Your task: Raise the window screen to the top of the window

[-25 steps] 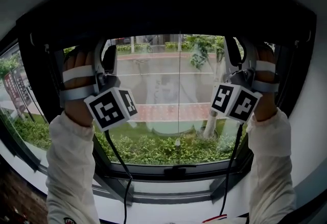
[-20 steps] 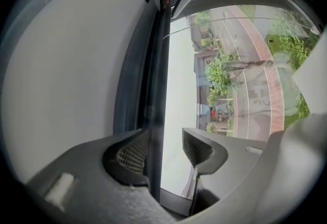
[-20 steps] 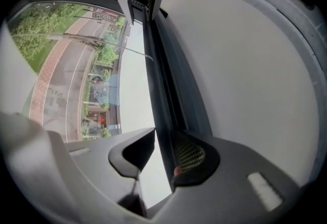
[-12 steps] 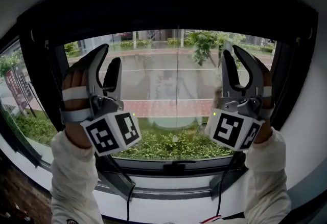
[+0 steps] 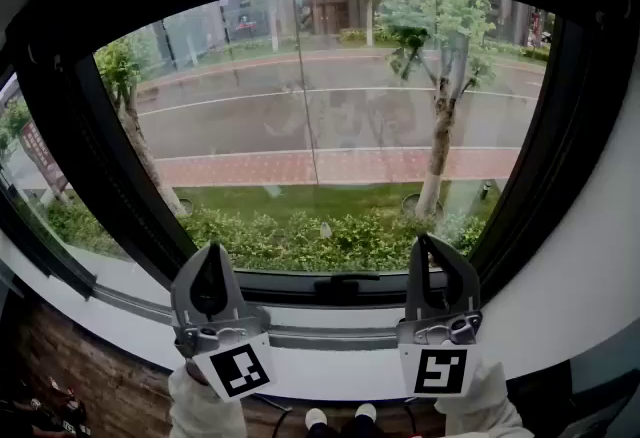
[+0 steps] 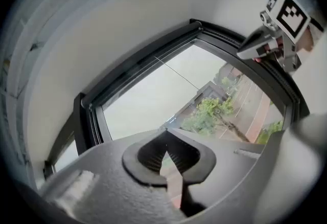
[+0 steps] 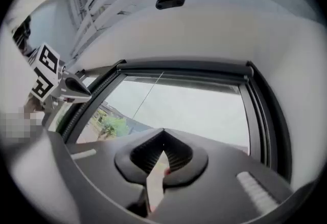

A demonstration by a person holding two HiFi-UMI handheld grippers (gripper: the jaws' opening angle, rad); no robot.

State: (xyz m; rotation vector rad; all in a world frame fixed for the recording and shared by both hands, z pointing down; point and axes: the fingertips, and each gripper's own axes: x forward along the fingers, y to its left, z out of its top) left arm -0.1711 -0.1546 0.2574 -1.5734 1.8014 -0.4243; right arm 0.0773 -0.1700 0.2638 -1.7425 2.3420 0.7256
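Screen (image 7: 184, 66) is up at the top edge of the window (image 5: 95, 156). It shows only as a dark bar along the top frame, and the glass below it is uncovered. A thin cord (image 5: 303, 76) hangs down the glass left of centre. Handle (image 5: 343, 284) sits mid bottom frame. Outside are a road (image 5: 330, 116), trees (image 5: 437, 136) and a hedge (image 5: 300, 241).

Left gripper (image 5: 212, 254) is low, in front of the window's bottom edge toward the left corner, tips up. Its jaws have just been closing and are now clenched tip to tip. Nothing is between them; only the outdoors shows through the gap behind the pads.

Right gripper (image 5: 428, 248) is at the same height toward the bottom right corner, tips up. Its jaws have also just been closing and are clenched, empty.

Both grippers are well apart from the screen. Each gripper's marker cube faces the head camera. White sleeves (image 5: 200, 406) show under the grippers. Shoes (image 5: 338, 416) show at the bottom, between the two grippers.
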